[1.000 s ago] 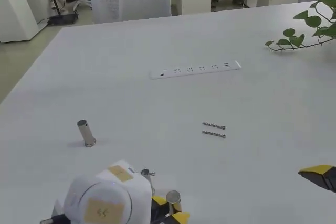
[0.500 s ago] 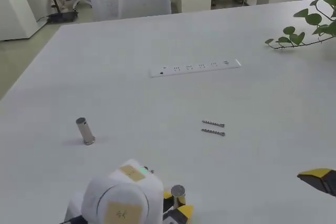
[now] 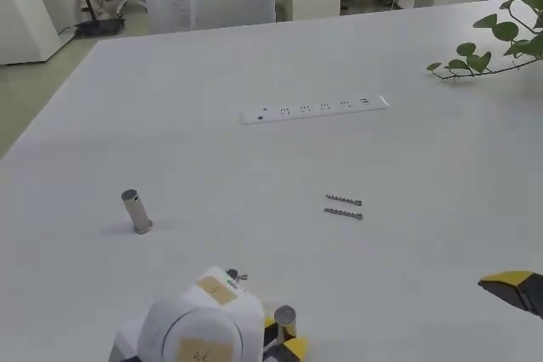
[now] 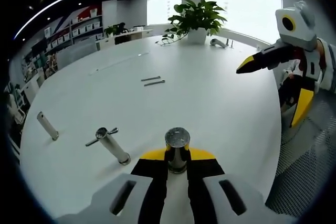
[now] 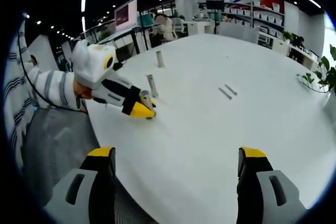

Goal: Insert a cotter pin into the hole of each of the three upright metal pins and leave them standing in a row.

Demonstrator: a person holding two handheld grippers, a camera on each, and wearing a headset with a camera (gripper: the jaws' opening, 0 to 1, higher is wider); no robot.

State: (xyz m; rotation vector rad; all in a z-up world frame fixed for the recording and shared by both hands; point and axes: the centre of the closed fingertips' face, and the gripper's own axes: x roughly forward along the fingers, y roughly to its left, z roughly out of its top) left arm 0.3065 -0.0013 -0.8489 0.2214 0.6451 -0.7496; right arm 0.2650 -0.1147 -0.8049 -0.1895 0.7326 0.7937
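The left tool (image 4: 177, 157) is closed narrow on a pin (image 4: 177, 144), its yellow-tipped jaws clamped on the lower shaft. The pin is a short grey metal cylinder with a flat round top. It stands upright near the front edge of the table (image 3: 254, 167), with its foot hidden between the jaws. Just to its left is a second pin (image 4: 111, 146) with a cotter pin (image 4: 103, 134) through its head. A third pin (image 3: 136, 211) stands well apart, farther left. Two loose cotter pins (image 3: 344, 201) lie side by side mid-table.

The left tool lies low and nearly level, held by a hand in a striped sleeve (image 5: 52, 90). The right tool (image 5: 177, 156) hangs off to the right with its jaws wide and nothing between them.

Against a second ago, the grip is the same and the pin has barely shifted. The loose cotter pins and the third pin lie as before.
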